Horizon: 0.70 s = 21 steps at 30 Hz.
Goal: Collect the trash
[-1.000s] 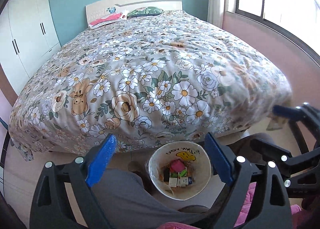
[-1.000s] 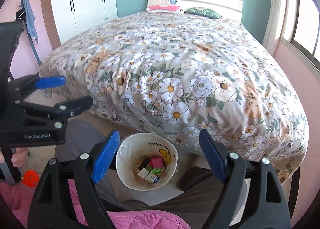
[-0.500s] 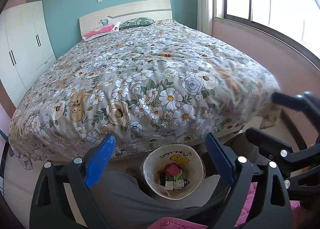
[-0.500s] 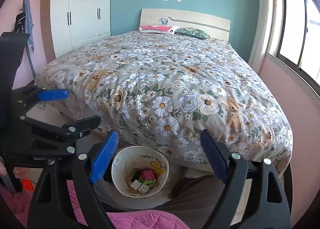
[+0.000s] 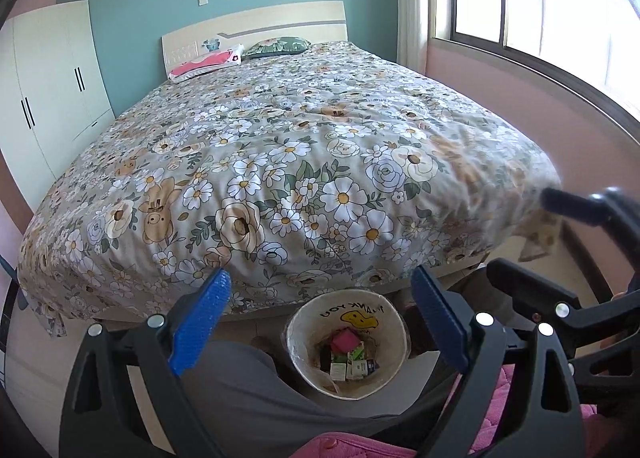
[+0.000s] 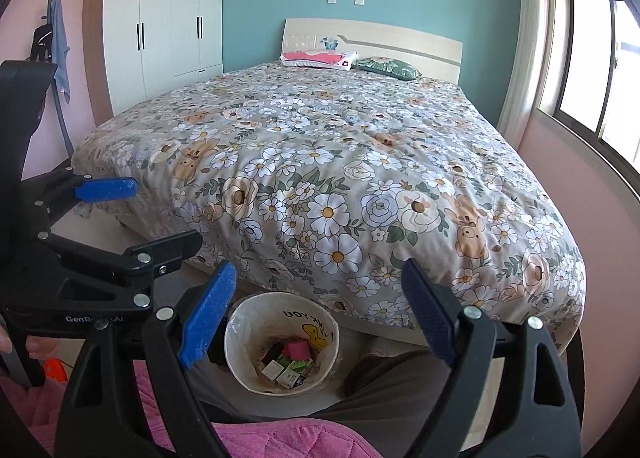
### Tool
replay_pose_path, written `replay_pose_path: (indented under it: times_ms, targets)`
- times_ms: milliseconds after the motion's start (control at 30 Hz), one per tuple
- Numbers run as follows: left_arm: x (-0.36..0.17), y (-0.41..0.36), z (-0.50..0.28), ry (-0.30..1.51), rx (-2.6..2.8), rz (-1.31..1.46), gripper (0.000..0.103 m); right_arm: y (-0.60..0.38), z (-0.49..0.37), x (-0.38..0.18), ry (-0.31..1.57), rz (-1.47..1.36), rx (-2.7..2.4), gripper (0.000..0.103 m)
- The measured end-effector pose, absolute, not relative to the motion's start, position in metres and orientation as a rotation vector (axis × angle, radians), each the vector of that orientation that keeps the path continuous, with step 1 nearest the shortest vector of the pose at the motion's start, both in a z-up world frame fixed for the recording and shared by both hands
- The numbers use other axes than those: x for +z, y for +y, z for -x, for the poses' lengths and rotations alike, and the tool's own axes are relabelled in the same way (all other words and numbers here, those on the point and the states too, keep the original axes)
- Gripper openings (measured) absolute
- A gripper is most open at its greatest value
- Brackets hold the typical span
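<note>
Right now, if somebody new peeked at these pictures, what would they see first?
First, the big bed with its flowery bear quilt, filling the middle of the room up to the teal wall. Next, the little white bin on the floor at the bed's foot, with a yellow smiley face inside its rim and small boxes lying in the bottom. Closest of all, the left hand-held gripper and right hand-held gripper, blue pads wide open above the bin.

Bin (image 5: 347, 342) contents too small to identify; bed's (image 5: 280, 161) right corner blurred.
</note>
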<state>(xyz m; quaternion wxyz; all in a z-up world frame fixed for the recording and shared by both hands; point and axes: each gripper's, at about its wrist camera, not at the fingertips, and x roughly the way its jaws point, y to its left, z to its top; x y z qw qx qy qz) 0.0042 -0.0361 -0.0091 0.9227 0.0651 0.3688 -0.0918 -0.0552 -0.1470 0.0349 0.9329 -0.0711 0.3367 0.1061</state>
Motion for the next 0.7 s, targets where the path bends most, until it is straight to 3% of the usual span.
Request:
replay_pose_path:
  times_ms: [700]
  targets:
    - [-0.0106,-0.0347,-0.0046,0.761,-0.176,-0.141,0.093,-0.1467,0.0537,0.0317,0.705,0.131,0.225,0.084]
